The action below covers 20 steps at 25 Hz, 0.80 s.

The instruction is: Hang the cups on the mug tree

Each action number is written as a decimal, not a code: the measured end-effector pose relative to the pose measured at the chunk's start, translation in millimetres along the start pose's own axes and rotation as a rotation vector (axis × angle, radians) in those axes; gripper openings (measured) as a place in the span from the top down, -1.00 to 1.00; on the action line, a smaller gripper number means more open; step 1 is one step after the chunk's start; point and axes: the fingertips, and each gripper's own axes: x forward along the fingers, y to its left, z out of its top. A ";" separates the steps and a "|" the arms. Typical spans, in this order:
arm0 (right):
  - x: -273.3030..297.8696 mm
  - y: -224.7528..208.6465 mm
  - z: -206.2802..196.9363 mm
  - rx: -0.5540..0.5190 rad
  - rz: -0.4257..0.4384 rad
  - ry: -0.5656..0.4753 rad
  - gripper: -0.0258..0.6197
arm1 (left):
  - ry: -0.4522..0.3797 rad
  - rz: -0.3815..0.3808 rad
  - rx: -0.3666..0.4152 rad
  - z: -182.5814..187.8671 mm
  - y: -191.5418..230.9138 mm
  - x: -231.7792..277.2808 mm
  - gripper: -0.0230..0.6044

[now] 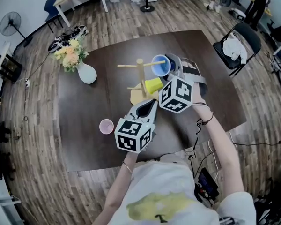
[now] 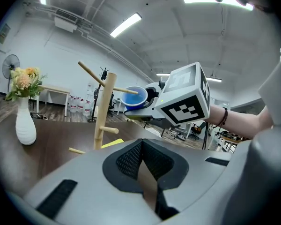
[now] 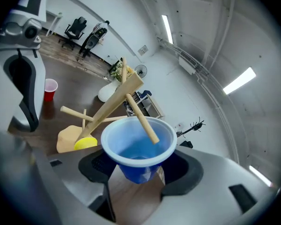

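Nearest to us, our left gripper [image 2: 141,144] hangs over the near part of the dark brown table [image 1: 82,142]. Its jaws are together and we see nothing between them. It points towards the mug tree. Just to its left, a small pink plastic cup [image 1: 106,126] stands upright on the table, mouth up, apart from the other things.

A little farther out and to the right, our right gripper [image 3: 138,170] is clamped on a blue plastic cup [image 3: 138,146], with one pad on each side of the cup's lower wall. The cup is tipped so that its open mouth faces the light wooden mug tree [image 1: 139,74]. One of the tree's upper pegs [image 3: 143,118] reaches in over the rim, and its end is inside the cup. The gripper is bearing the cup; we cannot tell whether the cup touches the peg.

Lower on the same tree, a yellow plastic cup [image 1: 153,86] sits on its side close to the post, above the tree's flat pale base [image 1: 136,97]. The other pegs are bare.

Beyond the tree, to the left, a white ceramic vase [image 1: 86,72] with yellow and orange flowers stands near the far left corner of the table. Past the table's far right corner, a black chair [image 1: 243,36] with a white cloth on it stands on the wooden plank floor [image 1: 126,22].
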 end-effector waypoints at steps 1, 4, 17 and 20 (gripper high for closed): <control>0.1 0.1 1.5 -0.029 -0.008 0.012 0.03 | -0.001 -0.005 -0.001 -0.1 0.9 0.0 0.87; 0.5 1.3 7.1 -0.095 -0.028 0.037 0.03 | -0.002 -0.017 -0.005 -0.5 3.5 -1.4 0.87; -7.6 0.7 23.5 -0.356 -0.136 0.120 0.03 | 0.007 -0.023 -0.018 -3.1 6.1 -7.7 0.87; -8.6 2.1 27.2 -0.380 -0.139 0.132 0.03 | 0.009 -0.025 -0.021 -4.1 6.6 -8.1 0.87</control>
